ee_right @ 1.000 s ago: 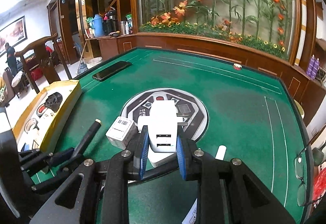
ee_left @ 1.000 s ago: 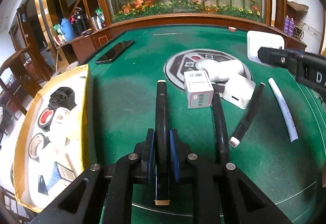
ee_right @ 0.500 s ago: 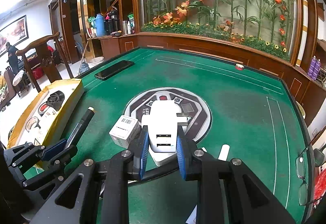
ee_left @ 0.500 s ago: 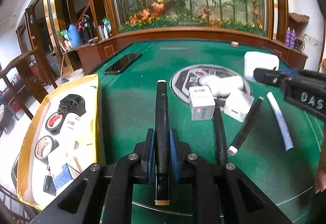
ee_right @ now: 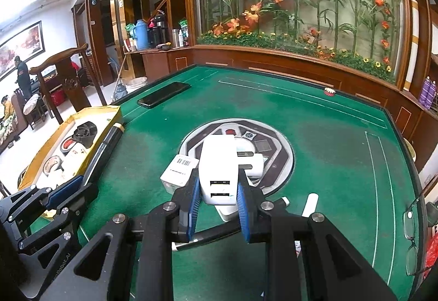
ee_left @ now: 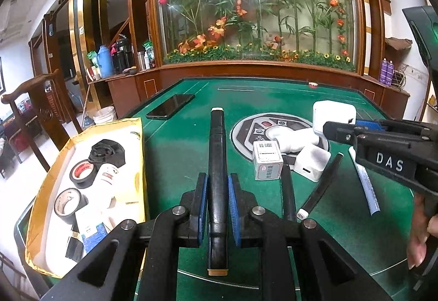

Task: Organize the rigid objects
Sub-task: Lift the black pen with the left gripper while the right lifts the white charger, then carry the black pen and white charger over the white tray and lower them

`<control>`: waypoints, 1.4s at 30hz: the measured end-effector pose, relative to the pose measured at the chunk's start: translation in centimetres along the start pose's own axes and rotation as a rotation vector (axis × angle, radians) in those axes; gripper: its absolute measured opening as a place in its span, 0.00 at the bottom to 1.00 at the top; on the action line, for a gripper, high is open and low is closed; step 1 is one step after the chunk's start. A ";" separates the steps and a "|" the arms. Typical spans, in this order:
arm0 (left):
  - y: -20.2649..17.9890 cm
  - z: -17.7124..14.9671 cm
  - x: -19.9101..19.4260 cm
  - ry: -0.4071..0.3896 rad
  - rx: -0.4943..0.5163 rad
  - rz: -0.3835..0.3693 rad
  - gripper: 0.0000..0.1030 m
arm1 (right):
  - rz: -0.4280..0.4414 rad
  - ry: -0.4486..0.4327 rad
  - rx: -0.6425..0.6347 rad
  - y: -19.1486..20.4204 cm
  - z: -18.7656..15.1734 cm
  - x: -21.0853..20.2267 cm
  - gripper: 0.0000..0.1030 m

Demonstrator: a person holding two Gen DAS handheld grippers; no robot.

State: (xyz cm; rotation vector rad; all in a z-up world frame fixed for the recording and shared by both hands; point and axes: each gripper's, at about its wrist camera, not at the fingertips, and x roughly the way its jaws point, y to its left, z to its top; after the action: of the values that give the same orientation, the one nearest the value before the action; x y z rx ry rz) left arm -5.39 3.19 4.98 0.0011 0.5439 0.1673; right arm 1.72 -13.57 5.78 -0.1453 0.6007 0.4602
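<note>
My left gripper (ee_left: 217, 205) is shut on a long black marker (ee_left: 217, 164) with cream ends, held above the green table and pointing away from me. My right gripper (ee_right: 217, 197) is shut on a white USB charger block (ee_right: 219, 172), lifted over the table's round centre panel (ee_right: 276, 147). In the right wrist view the left gripper (ee_right: 65, 191) and its marker (ee_right: 106, 145) hang beside the yellow box (ee_right: 90, 153). On the table lie a small barcode box (ee_left: 267, 161), a white cube charger (ee_left: 312, 164), two more black markers (ee_left: 320, 186) and a white tube (ee_left: 365, 183).
The yellow box (ee_left: 41, 199) at the table's left edge holds tape rolls (ee_left: 82, 169) and other small items. A black phone (ee_left: 171, 106) lies at the far left of the table. Glasses (ee_right: 410, 235) rest at the right edge. A wooden chair stands beyond the box.
The left gripper has risen and tilted up with the marker, so the yellow box shows more fully. The right gripper with the charger has kept still.
</note>
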 end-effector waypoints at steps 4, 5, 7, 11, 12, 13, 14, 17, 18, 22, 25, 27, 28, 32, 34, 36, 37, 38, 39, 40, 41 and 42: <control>0.3 -0.1 -0.6 -0.015 -0.013 -0.001 0.14 | 0.019 0.009 -0.007 0.7 -0.3 0.1 0.23; 0.5 -0.1 -0.7 -0.012 -0.021 -0.004 0.14 | 0.022 0.012 -0.011 0.9 -0.4 0.1 0.23; 1.1 -0.2 -0.8 -0.004 -0.043 -0.011 0.14 | 0.029 0.013 -0.016 1.2 -0.5 0.1 0.23; 2.5 0.0 -1.3 -0.008 -0.083 -0.002 0.14 | 0.046 0.016 -0.021 1.8 -0.6 0.1 0.23; 3.1 0.0 -1.5 -0.013 -0.096 0.004 0.14 | 0.054 0.019 -0.019 2.0 -0.7 0.1 0.23; 3.8 0.1 -1.8 -0.018 -0.112 0.011 0.14 | 0.064 0.023 -0.016 2.2 -0.7 0.1 0.23; 4.3 0.3 -1.9 -0.021 -0.124 0.015 0.14 | 0.075 0.026 -0.011 2.5 -0.7 0.0 0.23; 6.0 0.5 -2.3 -0.032 -0.158 0.033 0.14 | 0.101 0.027 -0.004 3.4 -0.7 -0.2 0.23; 6.7 0.6 -2.5 -0.037 -0.173 0.038 0.14 | 0.107 0.026 -0.004 3.7 -0.7 -0.3 0.23; 8.9 0.7 -3.0 -0.053 -0.216 0.065 0.14 | 0.154 0.032 0.004 5.2 -0.6 -0.4 0.23; 10.7 0.6 -3.2 -0.056 -0.241 0.092 0.14 | 0.185 0.035 0.005 6.6 -0.5 -0.6 0.23; 11.9 0.3 -3.2 -0.051 -0.258 0.113 0.14 | 0.200 0.032 -0.004 7.6 -0.2 -0.7 0.23; 12.3 0.1 -3.2 -0.047 -0.264 0.119 0.14 | 0.207 0.029 -0.007 8.1 -0.1 -0.7 0.23; 14.6 -1.3 -2.9 -0.018 -0.294 0.157 0.14 | 0.237 0.024 -0.026 10.0 0.7 -0.7 0.23; 15.6 -1.9 -2.8 -0.004 -0.311 0.172 0.14 | 0.254 0.026 -0.040 11.1 1.0 -0.6 0.23; 16.5 -2.4 -2.5 0.010 -0.324 0.183 0.14 | 0.268 0.027 -0.051 12.2 1.3 -0.5 0.23; 17.0 -2.7 -2.4 0.015 -0.332 0.189 0.14 | 0.275 0.027 -0.057 12.8 1.5 -0.4 0.23; 17.4 -2.9 -2.3 0.019 -0.338 0.195 0.14 | 0.281 0.026 -0.065 13.4 1.6 -0.4 0.23; 17.9 -3.3 -2.3 0.024 -0.342 0.202 0.14 | 0.286 0.027 -0.072 14.0 1.9 -0.4 0.23; 18.2 -3.5 -2.2 0.031 -0.346 0.206 0.14 | 0.294 0.029 -0.078 14.6 2.1 -0.3 0.23; 18.5 -3.9 -2.0 0.042 -0.353 0.209 0.14 | 0.304 0.033 -0.084 15.2 2.4 -0.1 0.23; 18.7 -4.1 -1.9 0.049 -0.361 0.209 0.14 | 0.312 0.037 -0.092 15.8 2.6 0.0 0.23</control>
State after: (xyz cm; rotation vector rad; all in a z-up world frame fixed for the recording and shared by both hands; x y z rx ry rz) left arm -12.06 21.15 3.27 -0.2987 0.5565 0.4683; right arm -4.14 1.16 7.89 -0.1482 0.6419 0.7895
